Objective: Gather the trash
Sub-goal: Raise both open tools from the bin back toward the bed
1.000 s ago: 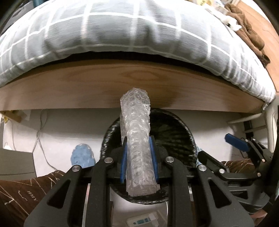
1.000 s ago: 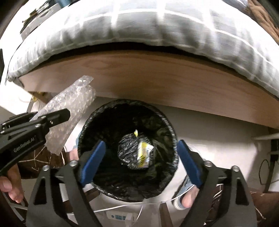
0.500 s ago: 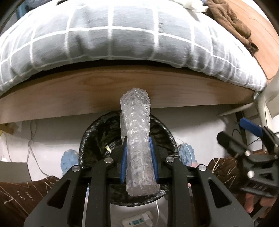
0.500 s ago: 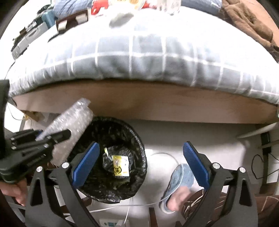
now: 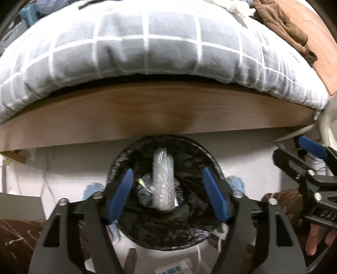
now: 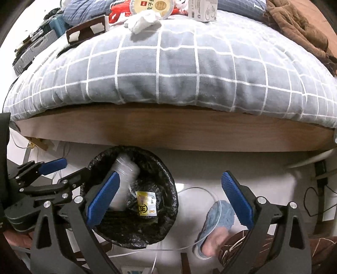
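A: What's in the round bin lined with a black plastic bag (image 5: 162, 236)?

B: Two things I can count. A clear roll of bubble wrap (image 5: 163, 181) lies inside it, leaning toward the wall nearest the wooden bed frame (image 5: 147, 109). Beside it sits a yellow-and-white printed wrapper (image 6: 145, 203) on crumpled black plastic.

A: And the grippers?

B: The left gripper (image 5: 167, 196) hangs over the bin; its jaws have just been opening and now stand spread, with the roll below them, touching neither blue pad. The right gripper (image 6: 169, 198) has its jaws wide apart too, nothing between them; one pad is over the bin's rim, the other over the pale floor.

A: Does one camera show more than the other?

B: The right wrist view shows the top of the grey quilt with white checks (image 6: 179, 69): a round yellow-lidded tub (image 6: 152, 6), a white crumpled tissue (image 6: 143, 21), a small white box (image 6: 202, 9). The left view has the wrapper as a mere yellow sliver, but catches a blue slipper (image 5: 92, 189) on each side of the bin, two in all. The right view shows only one, on a foot.
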{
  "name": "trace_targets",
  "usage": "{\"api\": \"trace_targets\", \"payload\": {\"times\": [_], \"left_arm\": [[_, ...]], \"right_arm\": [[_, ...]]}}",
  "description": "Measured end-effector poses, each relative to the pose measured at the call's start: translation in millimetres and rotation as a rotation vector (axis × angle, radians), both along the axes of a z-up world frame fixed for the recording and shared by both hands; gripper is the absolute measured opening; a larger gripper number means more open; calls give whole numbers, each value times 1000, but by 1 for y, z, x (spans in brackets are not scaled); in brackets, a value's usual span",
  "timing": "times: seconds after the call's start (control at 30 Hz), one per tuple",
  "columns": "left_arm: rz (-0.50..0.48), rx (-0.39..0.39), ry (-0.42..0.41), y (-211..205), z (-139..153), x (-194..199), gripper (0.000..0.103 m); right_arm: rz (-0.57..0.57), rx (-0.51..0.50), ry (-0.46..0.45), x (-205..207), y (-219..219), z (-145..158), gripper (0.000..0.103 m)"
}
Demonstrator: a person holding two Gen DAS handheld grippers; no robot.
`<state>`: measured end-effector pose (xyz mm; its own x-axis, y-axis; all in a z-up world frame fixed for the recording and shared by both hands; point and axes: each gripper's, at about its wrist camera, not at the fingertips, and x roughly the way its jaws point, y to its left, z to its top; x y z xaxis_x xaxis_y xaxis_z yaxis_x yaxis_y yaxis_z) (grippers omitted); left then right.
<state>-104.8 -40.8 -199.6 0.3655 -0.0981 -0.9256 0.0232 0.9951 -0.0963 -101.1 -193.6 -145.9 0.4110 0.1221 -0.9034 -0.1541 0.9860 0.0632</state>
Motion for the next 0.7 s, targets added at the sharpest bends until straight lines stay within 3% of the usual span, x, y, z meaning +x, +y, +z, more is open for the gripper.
{"api": "trace_targets", "payload": {"times": [0.17, 0.27, 0.7], "left_arm": [[48, 23, -66, 13, 25, -6, 93], [61, 30, -104, 16, 40, -8, 97], [89, 27, -255, 30, 106, -4, 97]], "right_arm": [[18, 5, -40, 0, 6, 15, 93], [24, 12, -78, 2, 9, 29, 93], [30, 17, -224, 7, 17, 77, 93]]}}
